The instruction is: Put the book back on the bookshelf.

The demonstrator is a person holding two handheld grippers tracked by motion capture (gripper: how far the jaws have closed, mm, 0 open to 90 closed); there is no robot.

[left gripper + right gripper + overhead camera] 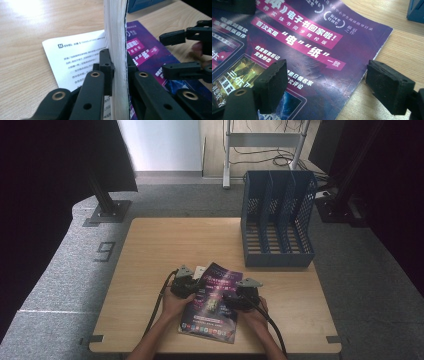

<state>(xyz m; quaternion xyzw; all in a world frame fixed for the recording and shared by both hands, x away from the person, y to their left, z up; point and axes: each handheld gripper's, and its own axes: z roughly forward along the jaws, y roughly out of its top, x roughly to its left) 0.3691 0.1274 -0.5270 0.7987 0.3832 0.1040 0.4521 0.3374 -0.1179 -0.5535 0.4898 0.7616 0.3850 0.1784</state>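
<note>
1. While the left gripper (117, 72) stands clamped on a raised wad of pages, the book (212, 302) lies at the near middle of the table (150, 250), between the person's two hands.
2. Seen in the left gripper view, the jaws pinch the page block (116, 37) edge-on, pads hard against both faces, with a white printed page (75, 57) lying flat beneath.
3. Its purple cover (317, 50) shows scuffs and a worn edge, so it is a soft paperback, not a stiff board.
4. I judge it fairly light but floppy: lifted by one edge, the free part will sag and the leaves may fan out or slip from the pads.
5. Glossy cover stock looks slippery; the rubber-like pads should hold better on the thick page block than on a single sheet.
6. The right gripper (334, 87) hangs over the cover's outer edge with jaws wide apart, one pad above the cover, the other above bare wood, gripping nothing.
7. Best hold, to my mind: the spine or a full thickness of pages near the spine, where the book is stiffest.
8. A pinch on a few leaves alone risks tearing or creasing them.
9. A blue file rack (277, 220) stands at the far right, well apart from the book.
</note>
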